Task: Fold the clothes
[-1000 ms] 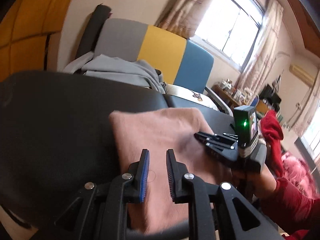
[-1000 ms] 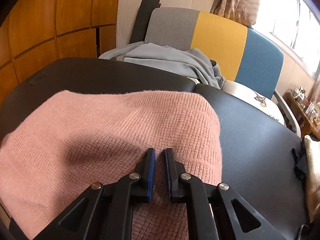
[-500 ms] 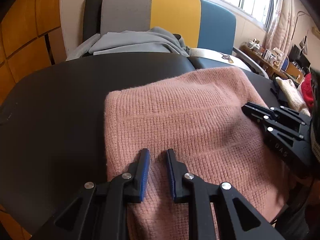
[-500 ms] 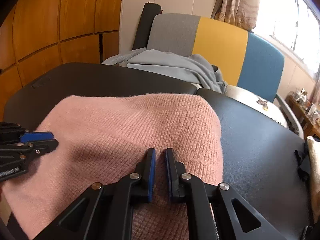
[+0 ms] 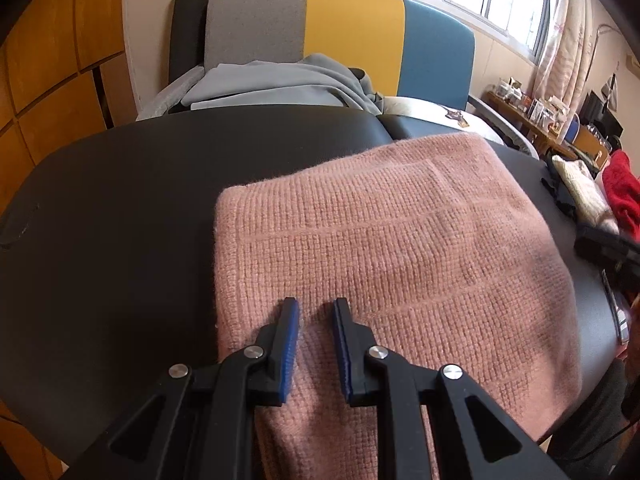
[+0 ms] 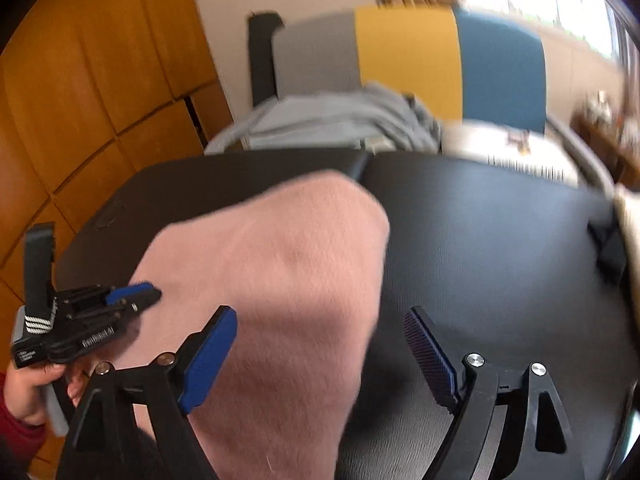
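- Behind the black desk (image 5: 120, 208) stands a chair (image 5: 344, 36) with grey, yellow and blue panels, a grey garment (image 5: 280, 84) draped on it
- Folded pink sweater (image 5: 392, 248) lies on the desk
- Left gripper (image 5: 314, 340) sits over the sweater's near edge, jaws slightly apart, gripping nothing
- Right gripper (image 6: 320, 356) has its jaws wide apart over the sweater's right edge

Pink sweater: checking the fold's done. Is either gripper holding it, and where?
Right gripper is open, holding nothing. Left gripper, over the sweater: cannot tell.

Left gripper (image 5: 314, 322) jaws narrowly parted; right gripper (image 6: 324, 340) jaws spread wide.
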